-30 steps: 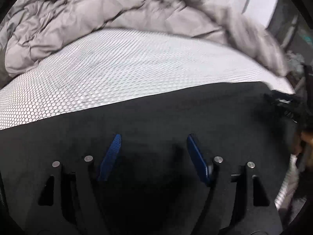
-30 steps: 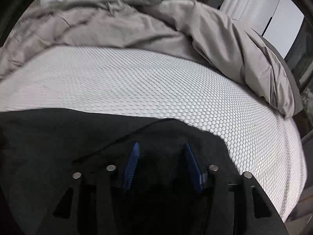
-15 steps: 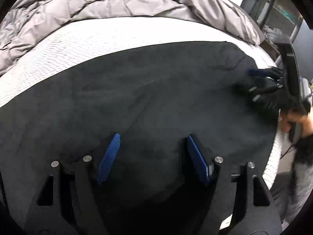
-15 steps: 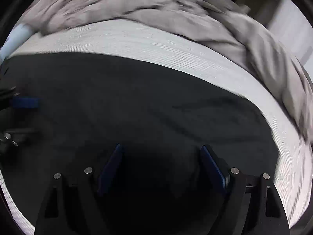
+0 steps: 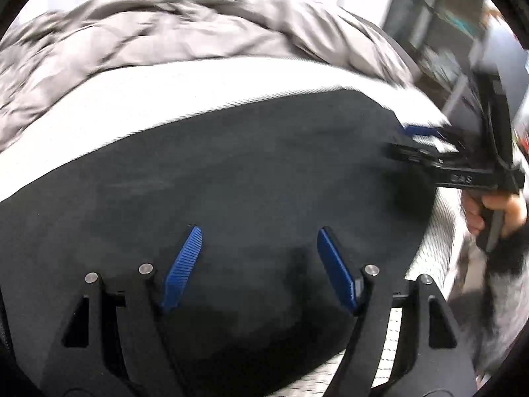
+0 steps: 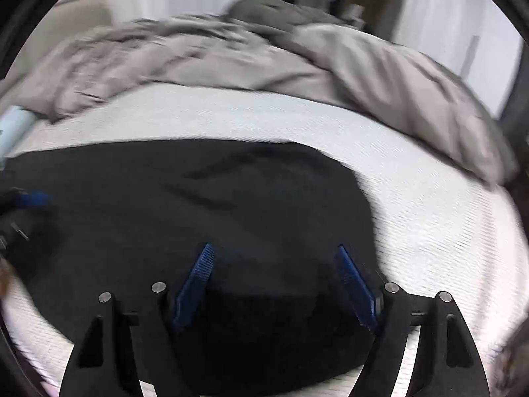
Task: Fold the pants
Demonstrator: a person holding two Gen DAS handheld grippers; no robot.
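Black pants [image 5: 238, 178] lay spread flat on the white textured bed [image 5: 139, 99], filling the lower middle of both wrist views; a rumpled grey duvet [image 6: 231, 59] was heaped along the top of the frame, well apart from the cloth.

Left tool [image 5: 259, 251]: blue pads [image 5: 182, 264] stood apart over the dark cloth, nothing pinched between them. Right tool [image 6: 274, 271]: pads apart too, jaws closing a little, cloth under them but not gripped; in the left view it showed at the right edge, near the far corner of the pants, with the person's hand [image 5: 496, 208] on its handle.

Judgement: the garment looked already doubled into a broad panel, and both tools seemed to be ranging over it for the next hold; both frames were blurred.

To do the step well: settle each tool at an outer edge, one toward each end; take all layers in the bite, not just the top one; lift both ends evenly; carry the fold over square to the opposite edge; watch the rounded right edge [image 6: 360, 198], where the layers might slip apart.
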